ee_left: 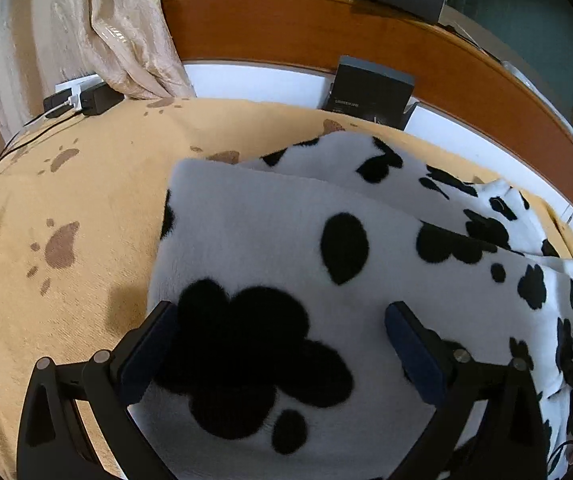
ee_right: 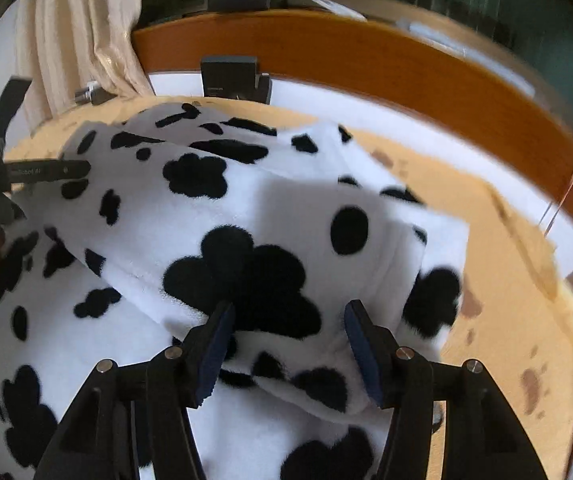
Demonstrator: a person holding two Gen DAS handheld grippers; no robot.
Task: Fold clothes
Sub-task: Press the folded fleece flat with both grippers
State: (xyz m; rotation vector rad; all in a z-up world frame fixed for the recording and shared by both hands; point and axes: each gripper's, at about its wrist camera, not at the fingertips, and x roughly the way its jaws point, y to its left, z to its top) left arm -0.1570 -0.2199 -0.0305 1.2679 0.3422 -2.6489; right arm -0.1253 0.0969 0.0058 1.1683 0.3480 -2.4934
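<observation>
A white fleece garment with black cow patches (ee_left: 270,232) lies partly folded on a yellow paw-print blanket (ee_left: 86,184). My left gripper (ee_left: 282,320) hovers over the garment's near left part. Its jaws are wide open, with a big black patch showing between them and no pad pressing on cloth. In the right wrist view a folded-over flap of the garment (ee_right: 286,208) lies across the lower layer. My right gripper (ee_right: 290,320) stands open at the flap's near edge. The fleece lies between its pads, which do not pinch it. The left tool (ee_right: 26,172) shows at the left edge.
A wooden headboard (ee_left: 326,28) curves along the back, with a dark box (ee_left: 370,88) leaning against it. Beige curtain fabric (ee_left: 118,28) hangs at the back left. Below it sit black chargers and a cable (ee_left: 86,98). Bare blanket (ee_right: 506,280) lies right of the garment.
</observation>
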